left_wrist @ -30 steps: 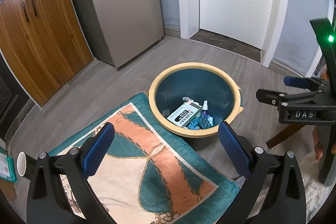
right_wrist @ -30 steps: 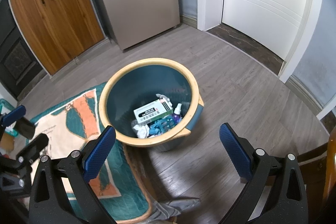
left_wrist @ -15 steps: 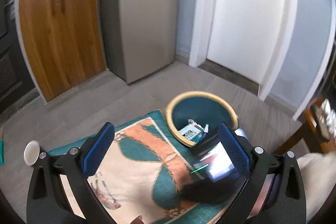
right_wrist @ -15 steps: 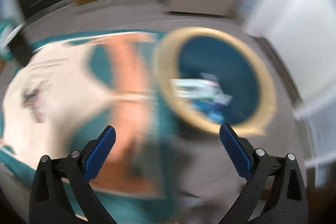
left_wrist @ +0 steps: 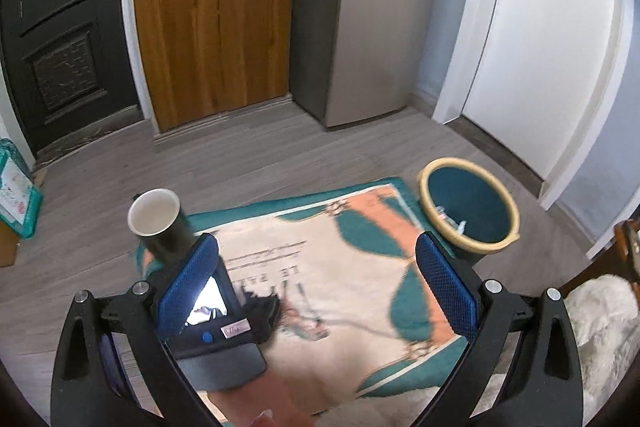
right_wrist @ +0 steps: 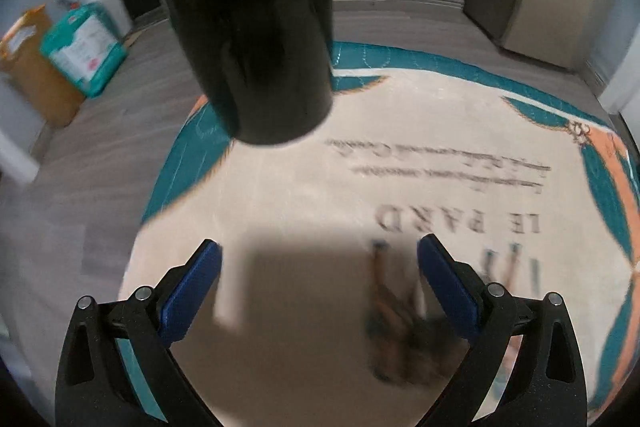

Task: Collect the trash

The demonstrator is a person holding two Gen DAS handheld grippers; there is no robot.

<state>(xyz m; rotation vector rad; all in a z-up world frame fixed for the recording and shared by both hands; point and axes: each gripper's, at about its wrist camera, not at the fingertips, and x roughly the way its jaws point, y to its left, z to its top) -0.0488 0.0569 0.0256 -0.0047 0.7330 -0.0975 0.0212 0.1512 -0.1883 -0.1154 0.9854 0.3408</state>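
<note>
A black paper cup with a white inside (left_wrist: 160, 227) stands upright at the left corner of the patterned rug (left_wrist: 340, 267). In the right wrist view the cup (right_wrist: 260, 39) is close ahead and left of centre. My right gripper (right_wrist: 318, 281) is open and empty, low over the rug just short of the cup. My left gripper (left_wrist: 316, 279) is open and empty, higher up; the right gripper's body shows below its left finger. The teal bin with a yellow rim (left_wrist: 468, 205) stands at the rug's right corner, with some trash in it.
A wooden cabinet (left_wrist: 212, 19), a grey fridge (left_wrist: 360, 19), a dark door (left_wrist: 60, 27) and a white door (left_wrist: 540, 47) line the far wall. A teal package and a cardboard box (right_wrist: 80, 51) sit on the floor at left. A chair edge (left_wrist: 628, 239) is at right.
Both grippers have swung left, away from the bin. The right gripper has dropped low over the rug toward the black cup. The left view has pulled back and up.
</note>
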